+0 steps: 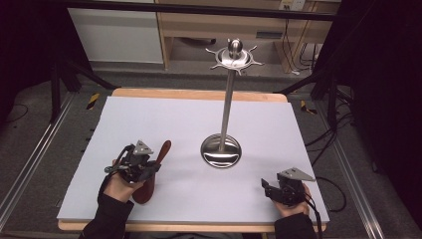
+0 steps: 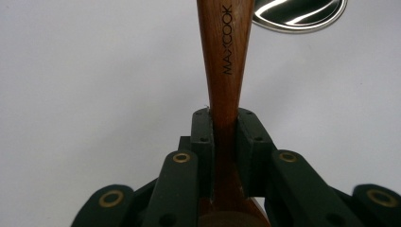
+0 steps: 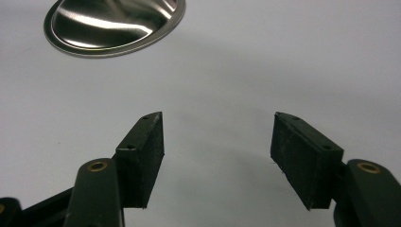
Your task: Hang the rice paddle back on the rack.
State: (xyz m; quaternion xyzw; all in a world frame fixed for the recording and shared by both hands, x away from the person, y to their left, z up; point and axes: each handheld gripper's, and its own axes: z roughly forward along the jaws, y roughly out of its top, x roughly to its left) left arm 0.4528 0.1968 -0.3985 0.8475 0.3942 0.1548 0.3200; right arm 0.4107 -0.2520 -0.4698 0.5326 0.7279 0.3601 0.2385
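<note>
From the high view, the left gripper (image 1: 149,167) sits near the front left corner of the desk (image 1: 164,119), clamped on a wooden spoon (image 1: 152,174) whose handle points toward the far edge and whose bowl hangs at the near end, by the hand. A metal stand (image 1: 228,109) rises near the middle of the desk, with a hooked ring at its top and a round dished base. The right gripper (image 1: 268,189) rests near the front right corner, well apart from both. The likely trouble: the grip is low on the handle, so the long free end could swing and knock the thin stand if the spoon is carried to a hook.

In the left gripper view, the jaws press both sides of the spoon (image 2: 224,71) at its narrow neck. Smooth wood tapering there could slide or twist between the pads (image 2: 204,151). The stand's base (image 2: 298,14) shows beyond, holding nothing.

In the right gripper view, the right gripper (image 3: 217,142) stands with its jaws apart and nothing between them, over bare desk. The dished base (image 3: 113,23) lies ahead, empty but for reflections.
</note>
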